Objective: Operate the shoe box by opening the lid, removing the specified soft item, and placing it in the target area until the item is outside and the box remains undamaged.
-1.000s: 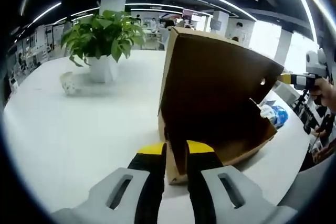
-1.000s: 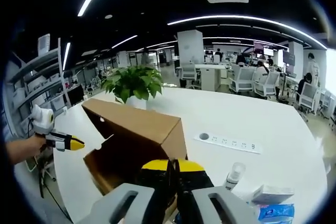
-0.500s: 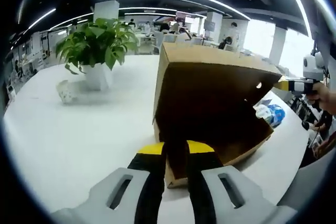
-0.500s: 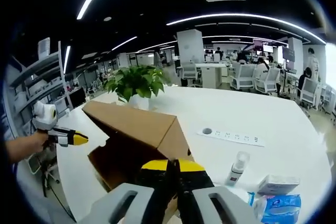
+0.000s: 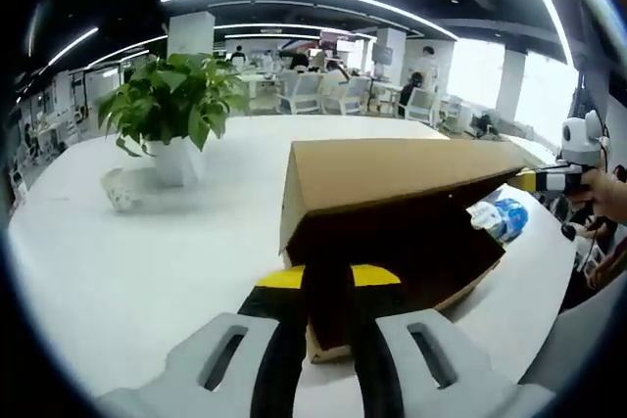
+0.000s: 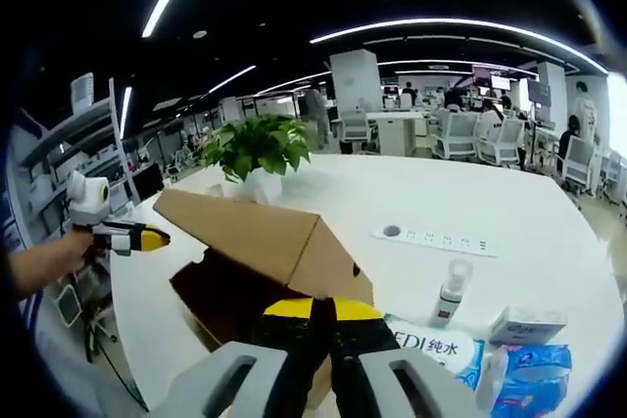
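Left gripper [image 5: 328, 286]: jaws rise from 6 o'clock in the left gripper view, yellow-tipped, closed to a narrow gap on the near corner edge of the box [image 5: 392, 232]. In the right gripper view it enters at 9 o'clock [image 6: 137, 238], held in a hand [image 6: 44, 261]; at that size I cannot tell how its jaws stand.

Right gripper [image 6: 325, 315]: jaws rise from 6 o'clock in the right gripper view, yellow-tipped, pressed almost together on the box's near edge. In the left gripper view it shows at 3 o'clock [image 5: 549, 180], its tip touching the far corner of the lid [image 5: 402, 168].

Box: brown cardboard, resting on the white desk [image 5: 127, 271]. Left gripper view: centre to 4 o'clock, lid tilted low over a dark interior; contents not visible. Right gripper view: lid [image 6: 260, 237] slopes from 9 o'clock toward centre, dark opening beneath it.

Plant [image 5: 171, 110]: green leaves, white pot, on the desk at 10 o'clock in the left gripper view; behind the box at 11 o'clock in the right gripper view.

Small white cup [image 5: 120, 188]: just beside the plant pot, left gripper view.

Tissue packs [image 6: 436, 349]: beside the box at 4 to 5 o'clock, right gripper view, one blue [image 6: 534, 374].

Spray bottle [image 6: 453, 291]: upright behind the packs.

Power strip [image 6: 431, 239]: flat on the desk at 2 o'clock.
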`<control>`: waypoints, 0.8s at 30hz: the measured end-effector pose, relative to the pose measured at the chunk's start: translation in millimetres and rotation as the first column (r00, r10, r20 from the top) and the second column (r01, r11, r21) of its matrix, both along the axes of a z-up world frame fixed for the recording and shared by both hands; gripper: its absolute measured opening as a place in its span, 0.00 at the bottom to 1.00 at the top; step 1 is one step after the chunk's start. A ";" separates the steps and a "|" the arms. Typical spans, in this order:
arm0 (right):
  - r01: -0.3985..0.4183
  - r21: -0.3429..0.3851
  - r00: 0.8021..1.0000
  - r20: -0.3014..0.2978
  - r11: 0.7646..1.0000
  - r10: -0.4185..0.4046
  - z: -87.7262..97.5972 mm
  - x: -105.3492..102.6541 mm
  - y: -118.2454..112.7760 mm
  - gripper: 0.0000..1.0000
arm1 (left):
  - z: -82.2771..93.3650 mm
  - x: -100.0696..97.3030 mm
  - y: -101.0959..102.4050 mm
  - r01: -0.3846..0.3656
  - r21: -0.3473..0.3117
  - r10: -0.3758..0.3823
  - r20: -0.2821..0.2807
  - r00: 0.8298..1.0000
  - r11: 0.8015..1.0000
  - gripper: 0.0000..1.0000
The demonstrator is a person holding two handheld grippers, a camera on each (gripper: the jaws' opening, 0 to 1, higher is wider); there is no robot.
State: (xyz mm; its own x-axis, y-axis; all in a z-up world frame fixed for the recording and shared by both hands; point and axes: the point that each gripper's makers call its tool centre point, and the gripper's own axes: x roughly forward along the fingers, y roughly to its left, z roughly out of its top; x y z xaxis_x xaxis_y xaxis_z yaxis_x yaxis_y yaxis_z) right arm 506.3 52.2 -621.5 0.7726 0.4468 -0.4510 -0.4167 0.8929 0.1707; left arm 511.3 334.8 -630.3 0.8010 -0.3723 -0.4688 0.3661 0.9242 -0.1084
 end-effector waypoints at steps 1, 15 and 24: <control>0.000 0.003 1.000 -0.004 1.000 0.000 -1.9 -1.4 -0.1 0.00 | 0.5 -0.1 -0.3 0.001 0.001 -0.001 0.002 1.000 1.000 0.13; -0.005 0.027 0.999 -0.048 1.000 0.006 -20.7 -16.7 1.5 0.00 | -0.1 -4.6 -7.4 0.025 0.010 -0.025 -0.008 1.000 1.000 0.13; -0.017 0.027 0.998 -0.057 0.999 0.019 -26.2 -19.4 6.9 0.00 | -7.0 -10.5 -1.8 0.019 0.020 -0.019 -0.024 1.000 1.000 0.13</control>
State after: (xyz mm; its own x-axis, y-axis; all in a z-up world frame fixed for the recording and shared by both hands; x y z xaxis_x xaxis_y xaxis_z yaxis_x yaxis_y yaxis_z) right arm 486.9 59.1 -647.7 0.7375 0.4726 -0.4823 -0.4214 0.8802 0.2182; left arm 500.8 333.0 -637.3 0.7823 -0.3772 -0.4958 0.3809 0.9194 -0.0984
